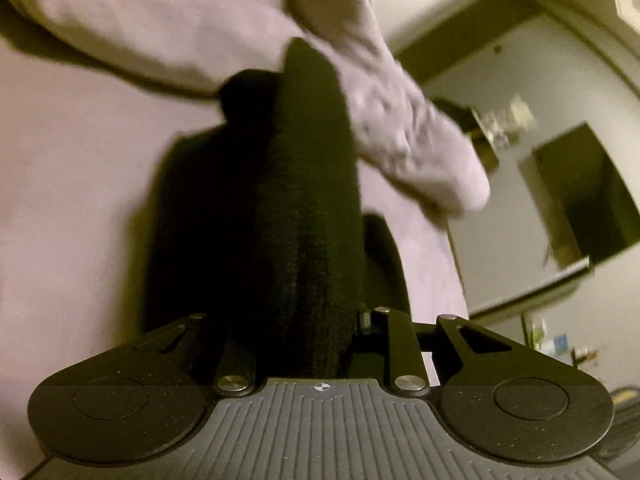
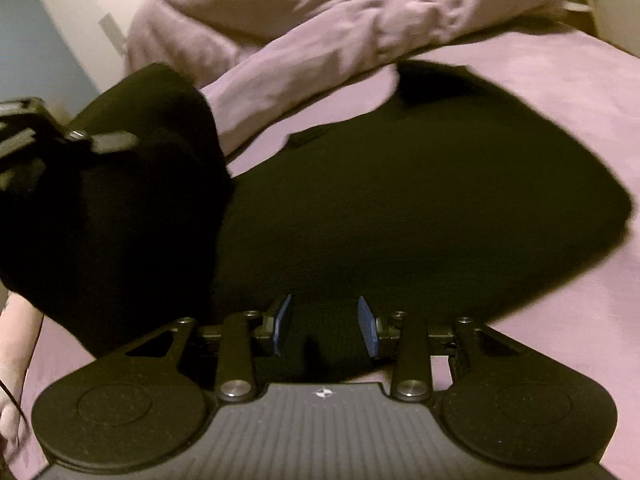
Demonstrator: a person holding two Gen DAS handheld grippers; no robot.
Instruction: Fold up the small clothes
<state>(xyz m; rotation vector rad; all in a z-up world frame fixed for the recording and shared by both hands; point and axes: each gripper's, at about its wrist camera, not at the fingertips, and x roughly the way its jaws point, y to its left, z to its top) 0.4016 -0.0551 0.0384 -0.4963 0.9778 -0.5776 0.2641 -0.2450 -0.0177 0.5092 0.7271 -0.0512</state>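
A black garment (image 2: 400,208) lies spread on a pink bed sheet (image 2: 560,92). Its left part (image 2: 120,208) is lifted into a raised fold. My left gripper (image 2: 100,140) shows at the left edge of the right wrist view, gripping that raised fold. In the left wrist view my left gripper (image 1: 296,320) is shut on the black cloth (image 1: 296,200), which hides the fingertips and hangs forward from them. My right gripper (image 2: 326,328) is open, its blue pads (image 2: 282,320) apart just above the garment's near edge.
A rumpled pink duvet (image 2: 320,28) lies along the far side of the bed, touching the garment's far edge; it also shows in the left wrist view (image 1: 380,112). Walls and a dark opening (image 1: 588,192) lie beyond the bed's right edge.
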